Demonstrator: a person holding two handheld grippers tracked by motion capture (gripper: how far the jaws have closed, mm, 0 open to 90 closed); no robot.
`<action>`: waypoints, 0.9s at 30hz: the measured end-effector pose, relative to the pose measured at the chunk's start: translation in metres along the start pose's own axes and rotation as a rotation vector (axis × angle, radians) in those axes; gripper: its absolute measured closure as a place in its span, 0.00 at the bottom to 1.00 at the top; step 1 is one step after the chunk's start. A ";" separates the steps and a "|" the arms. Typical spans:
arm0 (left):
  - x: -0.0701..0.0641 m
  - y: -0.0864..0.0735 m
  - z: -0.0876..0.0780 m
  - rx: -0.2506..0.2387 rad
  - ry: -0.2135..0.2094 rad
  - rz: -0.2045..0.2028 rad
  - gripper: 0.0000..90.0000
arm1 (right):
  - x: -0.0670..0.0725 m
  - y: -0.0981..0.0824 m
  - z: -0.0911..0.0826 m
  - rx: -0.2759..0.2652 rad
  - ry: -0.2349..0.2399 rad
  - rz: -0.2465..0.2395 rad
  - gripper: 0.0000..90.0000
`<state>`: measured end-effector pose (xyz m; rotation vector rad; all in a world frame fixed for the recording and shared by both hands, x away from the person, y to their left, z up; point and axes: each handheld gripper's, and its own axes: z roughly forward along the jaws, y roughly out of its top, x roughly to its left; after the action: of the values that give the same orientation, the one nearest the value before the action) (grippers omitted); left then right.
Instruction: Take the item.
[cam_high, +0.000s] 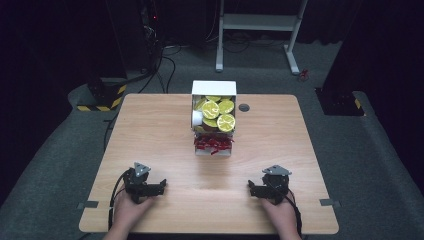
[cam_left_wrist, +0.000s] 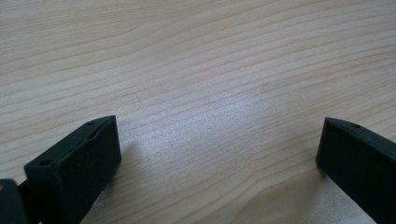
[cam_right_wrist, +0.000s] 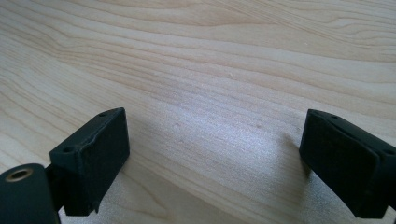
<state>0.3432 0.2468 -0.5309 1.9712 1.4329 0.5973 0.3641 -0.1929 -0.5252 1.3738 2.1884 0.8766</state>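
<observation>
1. Landmark first: there's a white box (cam_high: 214, 117) sitting on the far-middle part of the wooden counter (cam_high: 150, 130), so everything below is placed relative to that.
2. The box is stuffed with lime slices (cam_high: 218, 114), cut faces up, and there's a small white cup (cam_high: 197, 118) tucked against its left side.
3. Right at the near end of the box there's a pile of red chili-looking bits (cam_high: 214, 144) in what looks like a smaller clear tray; can't make out the tray well.
4. Just to the right of the box's far end is a dark round grommet (cam_high: 244, 107) set in the counter.
5. The left gripper (cam_high: 159, 187) is well apart from the box, down toward the near-left, held in the person's left hand (cam_high: 131, 209). Its jaws are spread wide with nothing between them, just bare wood in the left gripper view (cam_left_wrist: 219, 140).
6. The right gripper (cam_high: 253, 189) mirrors it at the near-right of the box, in the right hand (cam_high: 281, 216). Jaws also spread wide, empty, resting on or just above the wood (cam_right_wrist: 215, 140).
</observation>
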 end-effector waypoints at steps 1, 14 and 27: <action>0.000 0.000 0.000 0.000 0.000 0.000 0.00 | 0.000 0.000 0.000 0.001 0.003 0.001 0.09; 0.000 0.000 0.000 0.001 0.001 0.000 0.00 | 0.000 0.000 0.000 0.003 0.006 0.003 0.09; 0.000 0.000 0.000 0.006 0.001 0.006 0.00 | 0.000 0.003 -0.004 -0.014 0.003 -0.016 0.11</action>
<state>0.3435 0.2472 -0.5306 1.9810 1.4318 0.5968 0.3637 -0.1936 -0.5201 1.3481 2.1883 0.8863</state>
